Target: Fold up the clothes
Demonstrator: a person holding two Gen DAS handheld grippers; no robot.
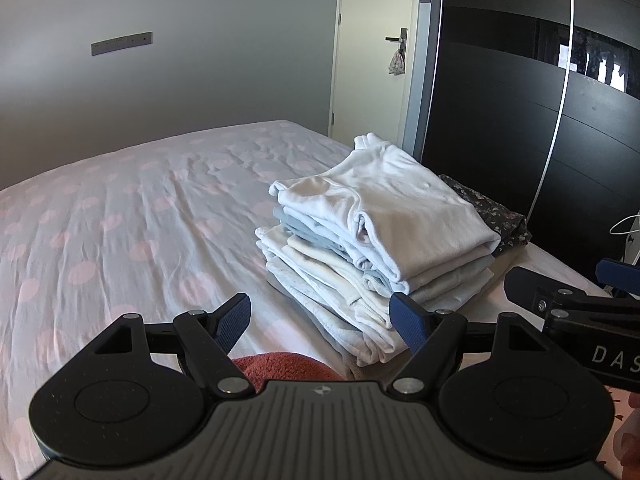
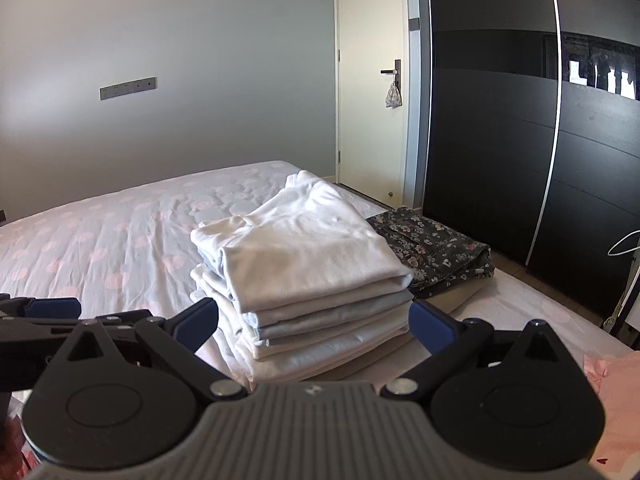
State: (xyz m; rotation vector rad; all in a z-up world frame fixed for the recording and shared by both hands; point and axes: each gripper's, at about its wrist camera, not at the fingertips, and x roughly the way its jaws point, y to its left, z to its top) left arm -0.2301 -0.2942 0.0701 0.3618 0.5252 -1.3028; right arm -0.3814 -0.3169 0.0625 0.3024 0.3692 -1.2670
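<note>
We see stack of folded clothes point(image 2: 304, 264) on bed point(image 2: 120, 232); patterned garment point(image 2: 436, 248) just right of it; door point(image 2: 372, 80) behind.

1. The dark floral-print folded garment point(image 1: 500, 216) is mostly hidden behind the stack of folded white and pale-blue clothes point(image 1: 372, 248) in the left wrist view.
2. The rust-red terry cloth point(image 1: 280, 364) shows only as a strip; the left gripper's body covers the rest.
3. The pink fabric point(image 2: 616, 400) is cut off by the right edge.
4. The white wire hanger point(image 2: 626, 244) is cut off by the same edge.
5. The small patterned pouch hanging on the door handle point(image 2: 393, 96) is too small to make out.
</note>
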